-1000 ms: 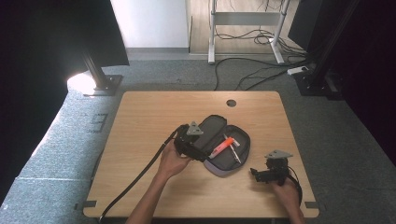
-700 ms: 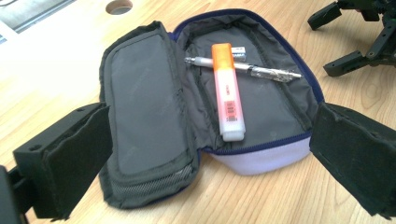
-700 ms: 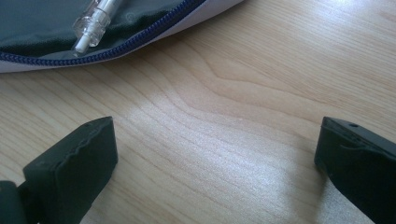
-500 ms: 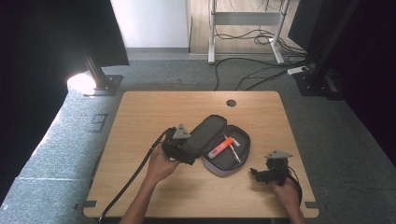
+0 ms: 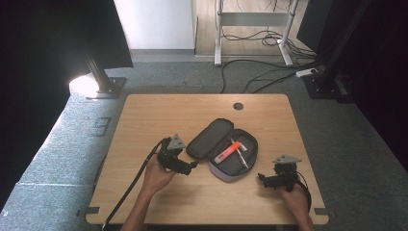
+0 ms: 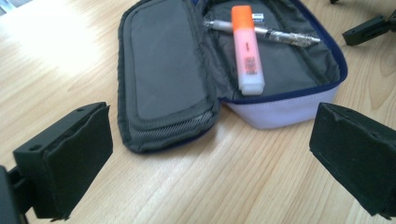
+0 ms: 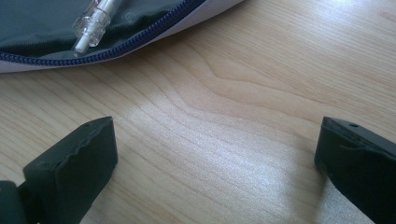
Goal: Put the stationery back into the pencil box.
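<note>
An open pencil case (image 5: 221, 147) lies mid-table, its dark lid (image 6: 163, 79) folded out to the left. Inside rest an orange-capped pink highlighter (image 6: 247, 51) and a clear pen (image 6: 275, 33); the highlighter (image 5: 226, 152) shows from above too. My left gripper (image 5: 191, 168) sits just left of the case, open, with the lid's near corner ahead between its jaws (image 6: 210, 154) and nothing held. My right gripper (image 5: 262, 179) rests to the right of the case near the front edge, open and empty (image 7: 215, 163). The pen tip (image 7: 91, 23) and blue zipper edge (image 7: 140, 37) lie ahead of it.
The wooden table (image 5: 144, 115) has a round cable hole (image 5: 238, 106) at the back. A cable (image 5: 130, 185) trails from the left gripper off the front edge. A lamp stand (image 5: 103, 82) and floor cables (image 5: 250, 77) lie beyond the table.
My left gripper has drawn back to the left, away from the case lid, and now sits on the bare wood beside it. The right gripper has stayed put.
</note>
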`<state>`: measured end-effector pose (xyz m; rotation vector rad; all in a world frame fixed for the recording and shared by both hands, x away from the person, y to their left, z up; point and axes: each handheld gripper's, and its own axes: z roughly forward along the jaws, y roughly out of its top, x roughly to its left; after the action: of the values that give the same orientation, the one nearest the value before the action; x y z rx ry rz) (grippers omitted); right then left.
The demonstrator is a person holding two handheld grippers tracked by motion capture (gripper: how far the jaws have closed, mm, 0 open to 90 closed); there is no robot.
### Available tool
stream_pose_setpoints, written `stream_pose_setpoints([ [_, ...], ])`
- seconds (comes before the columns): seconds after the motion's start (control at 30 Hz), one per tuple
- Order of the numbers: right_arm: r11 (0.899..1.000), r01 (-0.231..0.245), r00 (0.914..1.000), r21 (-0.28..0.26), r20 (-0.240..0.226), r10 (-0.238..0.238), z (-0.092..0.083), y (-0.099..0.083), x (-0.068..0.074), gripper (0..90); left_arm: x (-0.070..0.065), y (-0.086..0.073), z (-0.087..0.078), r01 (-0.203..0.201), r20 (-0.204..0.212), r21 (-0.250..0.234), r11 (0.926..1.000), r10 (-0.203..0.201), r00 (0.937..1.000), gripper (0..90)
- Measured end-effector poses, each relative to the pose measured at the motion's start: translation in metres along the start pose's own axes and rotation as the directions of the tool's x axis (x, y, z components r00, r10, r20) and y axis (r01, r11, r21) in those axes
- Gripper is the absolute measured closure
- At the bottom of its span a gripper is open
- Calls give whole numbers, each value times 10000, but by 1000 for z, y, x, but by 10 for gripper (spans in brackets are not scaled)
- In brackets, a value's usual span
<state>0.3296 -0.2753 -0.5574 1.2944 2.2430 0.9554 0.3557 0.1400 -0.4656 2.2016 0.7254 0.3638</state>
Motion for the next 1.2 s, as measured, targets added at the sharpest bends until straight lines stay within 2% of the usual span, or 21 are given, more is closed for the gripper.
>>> stream_pose_setpoints([
  [0.2,10000,-1,10000,0,0,1,0,0,0,0,6,-20,-2,326,57,-151,9994,-325,9995,0],
  [0.57,10000,-2,10000,0,0,2,0,0,0,0,10,-51,1,584,62,-51,9983,-583,9983,0],
  [0.93,10000,1,10000,-1,-1,-1,0,0,0,0,9,-74,15,721,44,541,9959,-724,9974,0],
  [1.2,10000,-4,10000,0,-2,4,0,0,0,0,8,-85,27,610,-285,1286,9898,-578,9979,0],
])
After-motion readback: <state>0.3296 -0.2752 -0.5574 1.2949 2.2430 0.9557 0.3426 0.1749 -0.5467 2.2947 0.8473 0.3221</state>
